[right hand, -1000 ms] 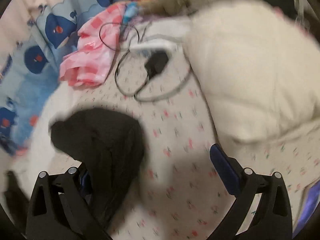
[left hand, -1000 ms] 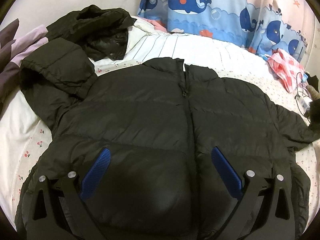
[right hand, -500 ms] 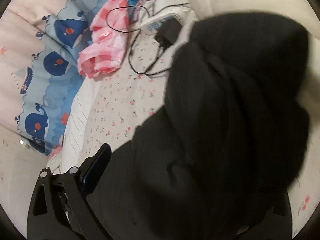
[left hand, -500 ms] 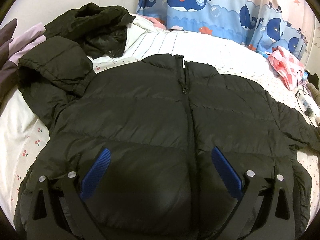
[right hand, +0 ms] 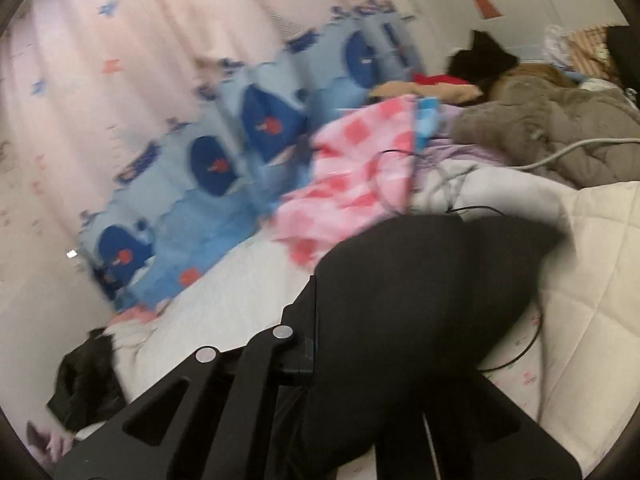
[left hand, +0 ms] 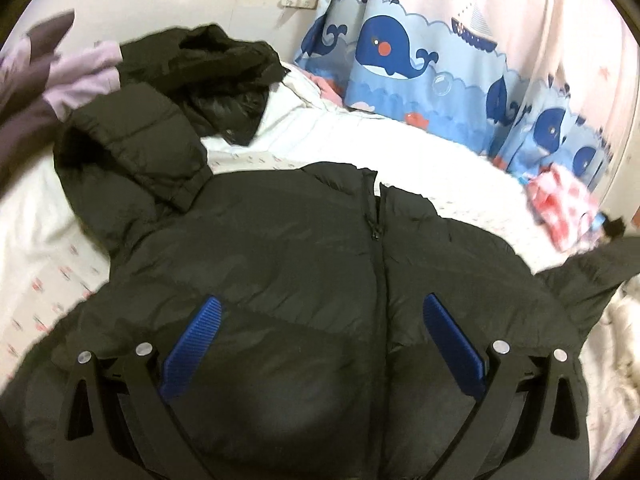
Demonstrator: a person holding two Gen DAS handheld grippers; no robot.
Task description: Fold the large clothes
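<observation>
A large black puffer jacket [left hand: 288, 264] lies front up on the bed, zipped, with one sleeve folded at the upper left [left hand: 132, 148]. My left gripper [left hand: 320, 320] is open and empty, hovering just above the jacket's lower front. My right gripper [right hand: 384, 320] is shut on the jacket's other sleeve [right hand: 424, 280] and holds it lifted off the bed; the black fabric hides its fingertips. That raised sleeve also shows at the right edge of the left wrist view [left hand: 600, 268].
A second black jacket [left hand: 212, 76] is heaped at the back left beside purple cloth [left hand: 76, 76]. A pink checked cloth [right hand: 360, 168], cables [right hand: 516, 356], a grey-brown garment [right hand: 560, 136] and a white quilt [right hand: 592, 280] lie to the right. A whale-print curtain [left hand: 400, 64] hangs behind the bed [left hand: 360, 140].
My right gripper has closed on the jacket's right sleeve and lifted it off the bed, swinging its view toward the curtain. The left gripper has stayed open over the jacket's lower front.
</observation>
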